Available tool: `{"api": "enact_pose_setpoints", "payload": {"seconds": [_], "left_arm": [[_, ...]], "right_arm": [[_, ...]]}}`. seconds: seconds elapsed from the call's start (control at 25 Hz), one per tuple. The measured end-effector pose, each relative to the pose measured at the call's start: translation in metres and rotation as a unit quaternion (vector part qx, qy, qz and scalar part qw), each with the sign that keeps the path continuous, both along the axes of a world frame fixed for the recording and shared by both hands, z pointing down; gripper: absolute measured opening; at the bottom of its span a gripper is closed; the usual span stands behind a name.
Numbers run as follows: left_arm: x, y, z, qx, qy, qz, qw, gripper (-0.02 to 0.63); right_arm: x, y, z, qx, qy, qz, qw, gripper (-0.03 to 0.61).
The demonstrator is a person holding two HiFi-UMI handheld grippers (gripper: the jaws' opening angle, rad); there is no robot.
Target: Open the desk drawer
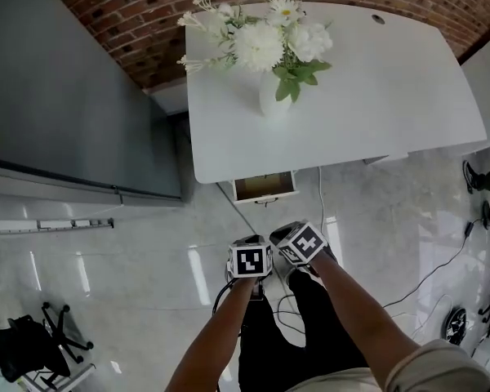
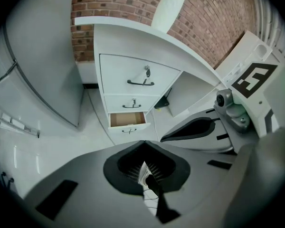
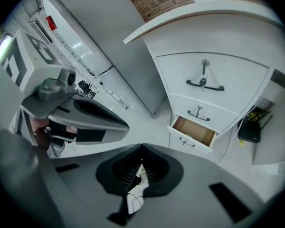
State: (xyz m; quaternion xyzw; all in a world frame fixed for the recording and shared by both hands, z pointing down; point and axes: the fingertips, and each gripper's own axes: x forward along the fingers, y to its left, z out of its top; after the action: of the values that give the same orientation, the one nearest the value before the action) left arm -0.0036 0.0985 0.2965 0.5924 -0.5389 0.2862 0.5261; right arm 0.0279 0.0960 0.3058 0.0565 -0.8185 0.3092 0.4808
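Left claw point(image 2: 143, 144) and right claw point(image 3: 141, 146) both closed.

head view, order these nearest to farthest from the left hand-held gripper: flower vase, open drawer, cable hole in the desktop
1. open drawer, just ahead of the left hand-held gripper, under the near edge of the desk
2. flower vase, on the desk, left of its middle
3. cable hole, at the far right of the desk

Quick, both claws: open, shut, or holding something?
Left claw: closed, holding nothing.
Right claw: closed, holding nothing.
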Motion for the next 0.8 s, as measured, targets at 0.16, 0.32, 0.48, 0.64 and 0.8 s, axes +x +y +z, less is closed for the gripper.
{"api": "enact_pose_setpoints", "payload": {"seconds": [0.16,0.32,0.48,0.64,0.8], "left_arm": [[-0.002,0.011,-0.008,-0.012,-0.002,-0.010,0.9999,0.005],[-0.011,0.017,-0.014,-0.016,-0.013,-0.019,0.9996,0.005],[-0.013,0.022,-0.023,-0.015,-0.013,-0.031,0.9993,0.005],[-0.008,0.028,-0.033,-0.016,-0.008,-0.040,0.9991,0.005],[0.000,0.031,-0.045,-0.015,-0.001,-0.045,0.9989,0.005]], "right_arm": [[0.002,0.006,-0.009,-0.002,0.003,0.024,1.000,0.015],[0.005,0.008,-0.016,0.006,0.010,0.050,0.999,0.015],[0.010,0.016,-0.027,0.012,0.013,0.059,0.998,0.015],[0.017,0.024,-0.036,0.009,0.021,0.066,0.998,0.015],[0.020,0.026,-0.049,0.018,0.023,0.070,0.997,0.015]]}}
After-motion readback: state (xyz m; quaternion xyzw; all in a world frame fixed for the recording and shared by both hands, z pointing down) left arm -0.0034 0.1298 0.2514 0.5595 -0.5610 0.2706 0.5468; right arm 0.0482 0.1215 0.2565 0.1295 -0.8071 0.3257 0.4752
